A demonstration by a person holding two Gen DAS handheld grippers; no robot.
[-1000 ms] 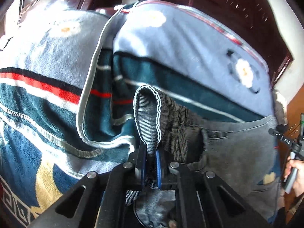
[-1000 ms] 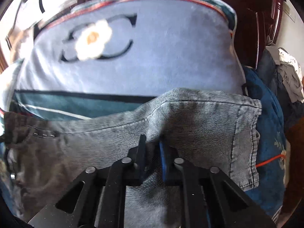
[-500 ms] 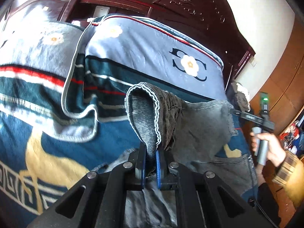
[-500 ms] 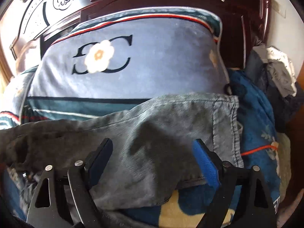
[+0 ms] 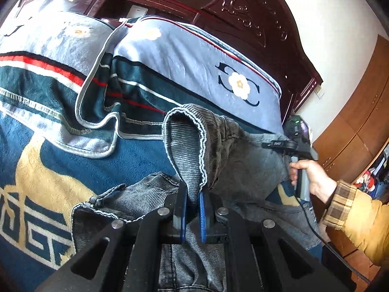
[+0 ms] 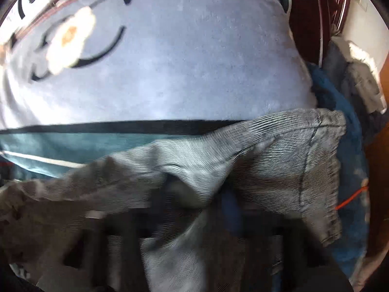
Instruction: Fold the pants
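The grey corduroy pants [image 5: 243,160] lie across the blue patterned blanket [image 5: 60,170] on the bed, just below the pillow [image 5: 189,68]. The left gripper [image 5: 192,209] is clenched on a raised fold of the cloth, lifted so that it can be carried over the rest, in my judgement. The right gripper [image 5: 282,143] sits at the pants' far end; its own view is blurred, so its grasp cannot be told.
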